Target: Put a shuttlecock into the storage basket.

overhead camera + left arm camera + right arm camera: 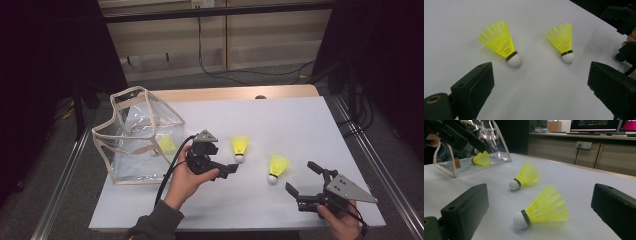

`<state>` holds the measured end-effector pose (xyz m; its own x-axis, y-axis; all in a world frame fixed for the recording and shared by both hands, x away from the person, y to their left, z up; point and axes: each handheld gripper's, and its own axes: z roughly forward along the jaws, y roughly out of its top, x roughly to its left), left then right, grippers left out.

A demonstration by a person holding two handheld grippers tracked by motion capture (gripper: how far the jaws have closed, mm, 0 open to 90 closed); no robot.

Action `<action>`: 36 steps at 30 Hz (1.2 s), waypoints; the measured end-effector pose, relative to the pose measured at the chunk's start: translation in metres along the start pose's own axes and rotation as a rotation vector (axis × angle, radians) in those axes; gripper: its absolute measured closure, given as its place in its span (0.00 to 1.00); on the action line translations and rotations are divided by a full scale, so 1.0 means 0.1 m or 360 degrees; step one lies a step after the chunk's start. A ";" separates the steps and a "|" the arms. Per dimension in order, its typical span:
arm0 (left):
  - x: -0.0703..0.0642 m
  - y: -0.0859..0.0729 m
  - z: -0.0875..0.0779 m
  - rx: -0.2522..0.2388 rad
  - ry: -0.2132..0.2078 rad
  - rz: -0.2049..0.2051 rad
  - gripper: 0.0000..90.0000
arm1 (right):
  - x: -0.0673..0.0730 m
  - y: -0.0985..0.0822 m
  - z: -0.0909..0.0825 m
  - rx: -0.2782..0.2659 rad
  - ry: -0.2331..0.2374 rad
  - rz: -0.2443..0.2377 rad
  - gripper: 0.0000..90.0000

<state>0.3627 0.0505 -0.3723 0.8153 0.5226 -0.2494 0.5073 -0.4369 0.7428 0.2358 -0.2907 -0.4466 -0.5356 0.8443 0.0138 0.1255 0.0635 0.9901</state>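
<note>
Black plastic jaws on both tools are spread wide with nothing between them, so no grab has happened yet. The left tool [224, 170] hovers low over the bench [310, 125], and going by the left gripper view it's aimed straight at the nearer shuttlecock [500, 42]. Taking that shuttlecock as the landmark: it lies on its side just ahead of the left tool, white cork end pointing back toward the person's edge of the bench and the yellow skirt fanning away. So its long axis runs roughly front to back, tilted a bit, and the jaws would have to straddle it across the cork or the narrow neck.

The second shuttlecock [277, 167] sits a short way to the right of the landmark and slightly closer to the person, lying much the same way. The right tool [303, 184] is further right again, near that second one and well apart from the landmark.

My guess is left hand takes the first birdie, since it's clearly nearer, and right takes the other.

Left of the landmark, past the left tool, stands a clear bag [125, 145] with pale trim, open at the top, with a third shuttlecock [482, 159] already lying inside. Probably the drop-off spot.
</note>
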 end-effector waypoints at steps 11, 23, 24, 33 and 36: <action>-0.05 -0.04 0.13 -0.0007 -0.0019 0.0012 0.08 | 0.00 0.00 0.00 0.0001 -0.0002 0.0004 0.02; -0.11 -0.08 0.28 0.0016 -0.0054 0.0044 0.07 | 0.00 0.00 0.00 0.0002 -0.0005 0.0002 0.02; -0.11 -0.08 0.29 0.0009 -0.0058 0.0045 0.07 | 0.00 0.00 0.00 0.0002 -0.0005 0.0002 0.02; -0.14 -0.10 0.36 0.0005 -0.0072 0.0065 0.07 | 0.00 0.00 0.00 -0.0005 -0.0006 -0.0006 0.02; -0.14 -0.10 0.38 0.0013 -0.0077 0.0072 0.06 | 0.00 0.00 0.00 -0.0004 -0.0006 -0.0007 0.02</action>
<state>0.3567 0.0196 -0.4004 0.8498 0.4665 -0.2453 0.4716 -0.4653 0.7490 0.2357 -0.2910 -0.4462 -0.5329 0.8461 0.0086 0.1210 0.0661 0.9904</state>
